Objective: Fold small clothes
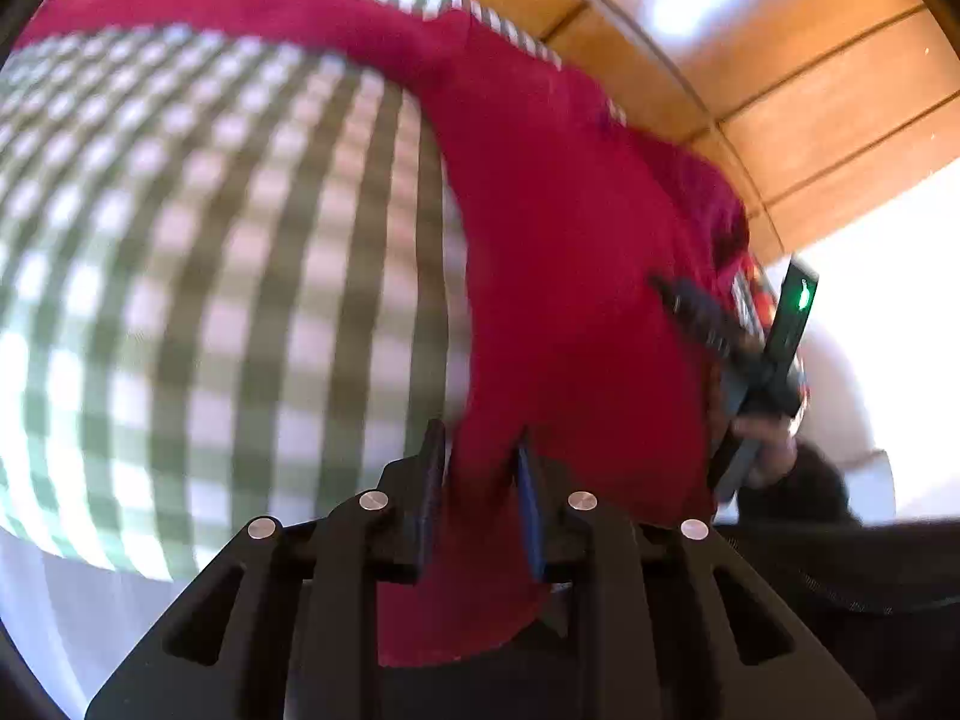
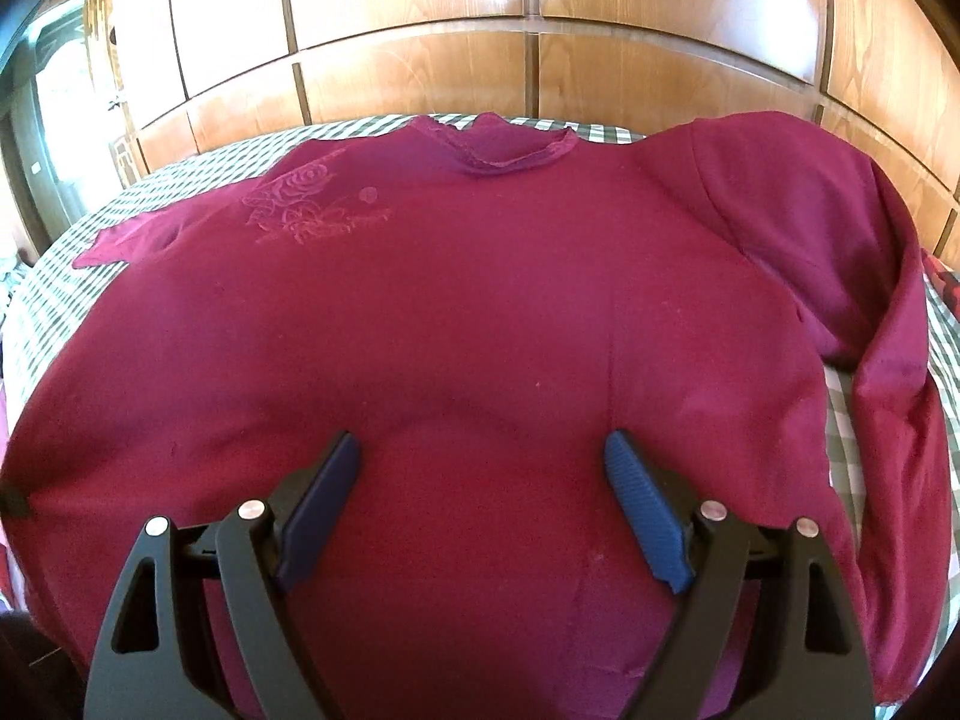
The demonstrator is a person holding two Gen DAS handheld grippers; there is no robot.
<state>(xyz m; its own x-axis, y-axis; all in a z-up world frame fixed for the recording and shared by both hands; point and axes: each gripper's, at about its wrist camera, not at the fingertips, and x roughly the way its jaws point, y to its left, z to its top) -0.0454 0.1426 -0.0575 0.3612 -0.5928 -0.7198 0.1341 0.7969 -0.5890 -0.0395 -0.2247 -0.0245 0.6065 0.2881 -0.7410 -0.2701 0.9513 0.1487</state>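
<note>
A dark red long-sleeved top (image 2: 456,300) lies spread on a green-and-white checked cloth (image 2: 180,180), neck hole at the far side, rose print at the upper left. Its right sleeve (image 2: 888,372) is folded back and hangs down the right side. My right gripper (image 2: 483,456) is open and empty, its blue pads (image 2: 636,498) low over the top's lower middle. In the left wrist view my left gripper (image 1: 480,462) is shut on a fold of the red top (image 1: 570,252), which trails away across the checked cloth (image 1: 210,270). The right gripper (image 1: 750,348) shows there beyond the fabric.
Wooden wardrobe doors (image 2: 420,30) stand behind the bed, also in the left wrist view (image 1: 780,60). A window or door (image 2: 54,120) is at the far left. A red patterned item (image 2: 942,276) lies at the bed's right edge.
</note>
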